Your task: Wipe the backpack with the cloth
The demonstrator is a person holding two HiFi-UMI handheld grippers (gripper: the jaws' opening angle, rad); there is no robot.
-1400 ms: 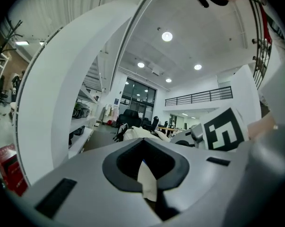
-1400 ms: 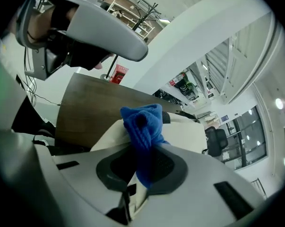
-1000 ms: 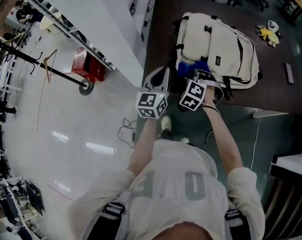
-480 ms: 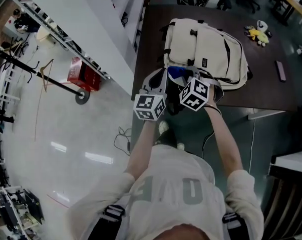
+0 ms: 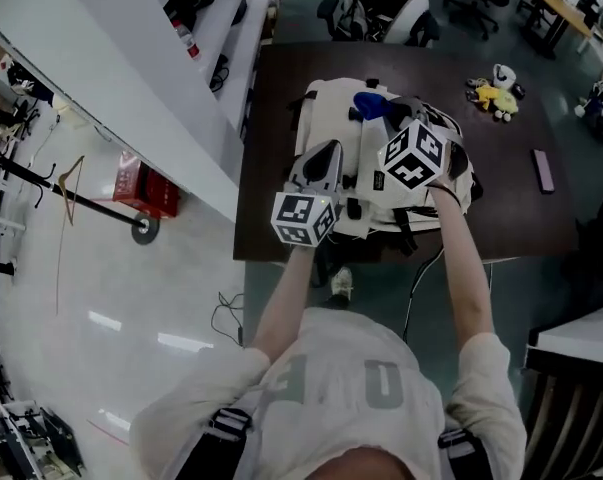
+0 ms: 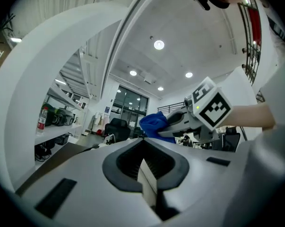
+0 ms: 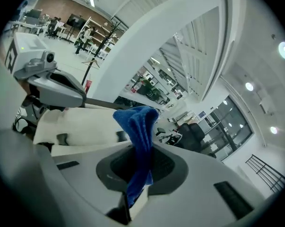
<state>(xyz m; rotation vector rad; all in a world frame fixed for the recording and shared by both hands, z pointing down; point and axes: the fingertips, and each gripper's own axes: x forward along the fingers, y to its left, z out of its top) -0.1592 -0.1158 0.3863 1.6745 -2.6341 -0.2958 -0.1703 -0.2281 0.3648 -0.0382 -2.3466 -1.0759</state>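
On the dark brown counter (image 5: 521, 218) | cream fabric backpack (image 5: 326, 108) is lying flat | blue terry cloth (image 5: 369, 103) is hanging over its far end, clamped in the right gripper (image 7: 138, 171) jaws | left gripper (image 6: 147, 174) is hovering over its left side, jaws together, empty

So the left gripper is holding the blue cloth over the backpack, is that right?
Not quite: it is the right gripper that holds the blue cloth over the backpack, as the right gripper view shows. The left gripper holds nothing.
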